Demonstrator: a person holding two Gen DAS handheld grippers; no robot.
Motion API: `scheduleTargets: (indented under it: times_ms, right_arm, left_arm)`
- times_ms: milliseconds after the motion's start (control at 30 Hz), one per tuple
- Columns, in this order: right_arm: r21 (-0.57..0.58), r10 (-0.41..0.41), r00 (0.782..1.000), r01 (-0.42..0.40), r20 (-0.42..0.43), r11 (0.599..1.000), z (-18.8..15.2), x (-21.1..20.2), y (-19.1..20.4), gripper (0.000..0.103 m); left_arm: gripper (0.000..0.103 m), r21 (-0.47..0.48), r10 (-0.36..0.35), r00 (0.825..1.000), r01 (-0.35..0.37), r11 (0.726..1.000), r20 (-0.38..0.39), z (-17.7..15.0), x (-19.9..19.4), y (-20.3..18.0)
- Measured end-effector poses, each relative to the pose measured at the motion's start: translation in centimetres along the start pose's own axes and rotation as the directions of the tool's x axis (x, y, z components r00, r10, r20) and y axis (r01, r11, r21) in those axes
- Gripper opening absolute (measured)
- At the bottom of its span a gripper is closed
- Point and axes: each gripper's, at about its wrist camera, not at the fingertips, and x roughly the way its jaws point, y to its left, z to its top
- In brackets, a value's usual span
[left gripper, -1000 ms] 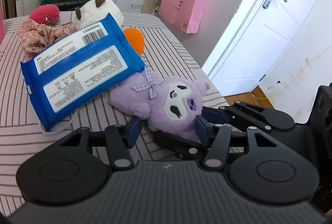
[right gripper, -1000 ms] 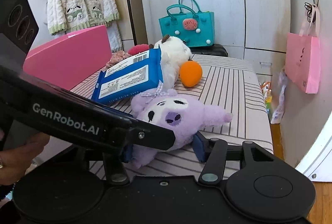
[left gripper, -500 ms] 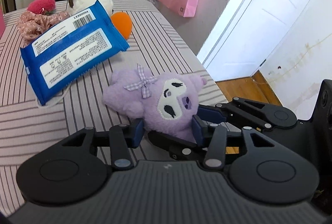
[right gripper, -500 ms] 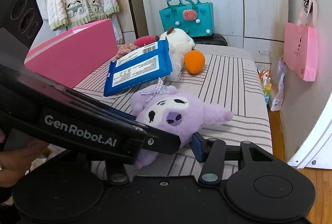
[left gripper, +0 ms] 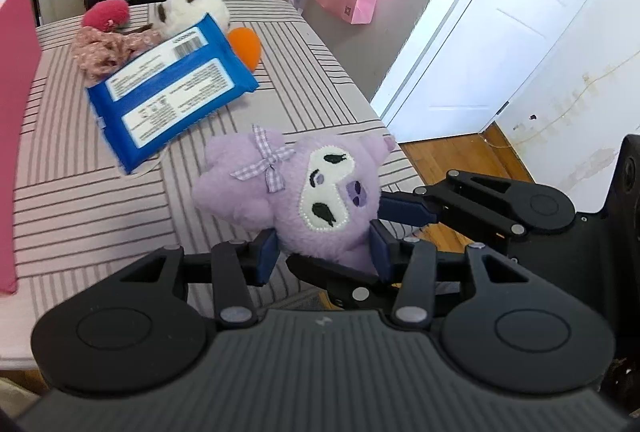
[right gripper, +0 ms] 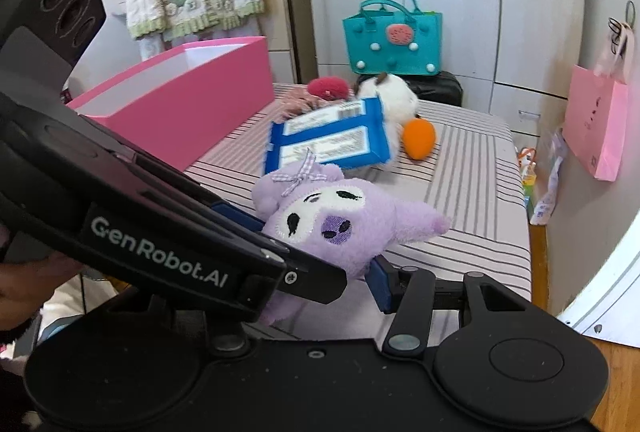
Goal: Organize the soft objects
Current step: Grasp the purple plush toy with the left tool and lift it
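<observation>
Sitting low in the middle of the frame, the fluffy purple plush toy with a checked bow [left gripper: 316, 192] was squeezed by both tongs, the left gripper [left gripper: 322, 246] and the right gripper [right gripper: 320, 282]. Behind it on the striped table [left gripper: 92, 200] lay a blue wipes pack [left gripper: 168, 92], with the pink box [right gripper: 192, 92] at the left.

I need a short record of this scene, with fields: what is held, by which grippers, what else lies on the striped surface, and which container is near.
held thing: purple plush toy, lifted off the striped surface
left gripper: shut on the toy's lower body
right gripper: shut on the same toy; one finger hidden behind the left gripper
lying on surface: blue packet, orange toy, white plush, red plush, floral cloth
container: pink box, open top, on the surface's left side
</observation>
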Motion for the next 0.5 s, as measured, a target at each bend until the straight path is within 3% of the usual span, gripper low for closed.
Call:
scheduleTargets:
  times_ms: [233, 500]
  right_arm:
    - [-0.048, 0.044, 0.998, -0.046, -0.043, 0.998, 1.7, -1.2, 3.2, 0.057]
    - [-0.074, 0.127, 0.992, -0.129, -0.026, 0.989, 3.7, -2.4, 6.3, 0.057]
  left_arm:
    - [0.046, -0.033, -0.009, 1.000, 0.008, 0.999, -0.028, -0.5, -3.6, 1.4]
    - [0.046, -0.063, 0.009, 1.000, -0.007, 0.998, 0.030, -1.2, -8.8, 3.3]
